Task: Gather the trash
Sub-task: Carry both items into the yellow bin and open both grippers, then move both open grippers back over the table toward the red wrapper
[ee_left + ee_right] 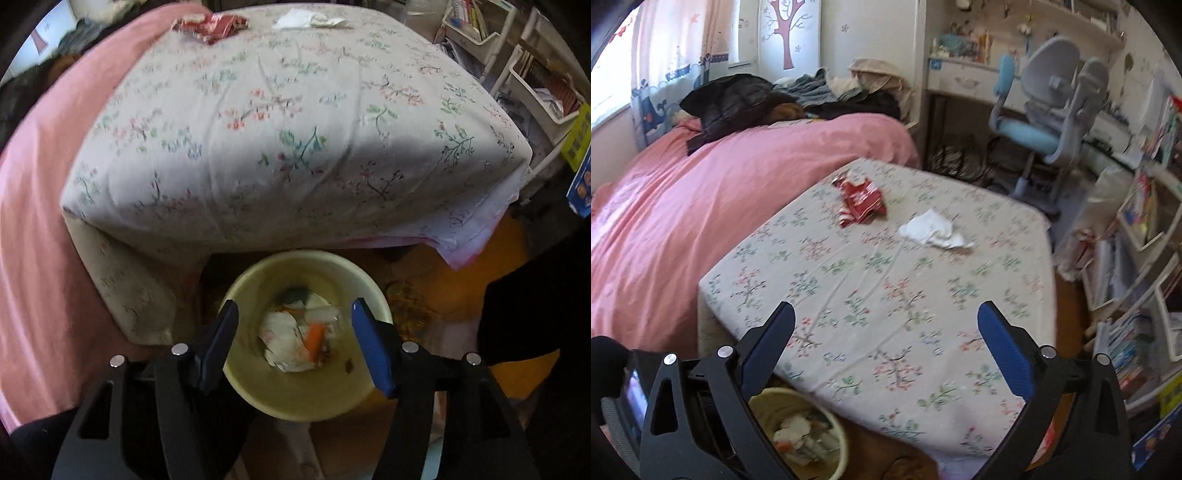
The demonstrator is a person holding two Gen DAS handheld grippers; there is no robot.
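While both grippers' fingers (367, 343) (1004, 347) stand apart, floral-covered table (886, 295), pink bed (701, 192), cream bin (258, 387) below.

Pink bed (720, 192), blue desk chair (1034, 136), daylit window (613, 85).

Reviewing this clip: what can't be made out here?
- Contents of the cream round plastic bin: left wrist view, motion blur smears the papers.
- Same bin: right wrist view, black gripper frame covers half.
- Print on the red crumpled wrapper: too small, both views.
- White crumpled tissue: left view, near the top edge.
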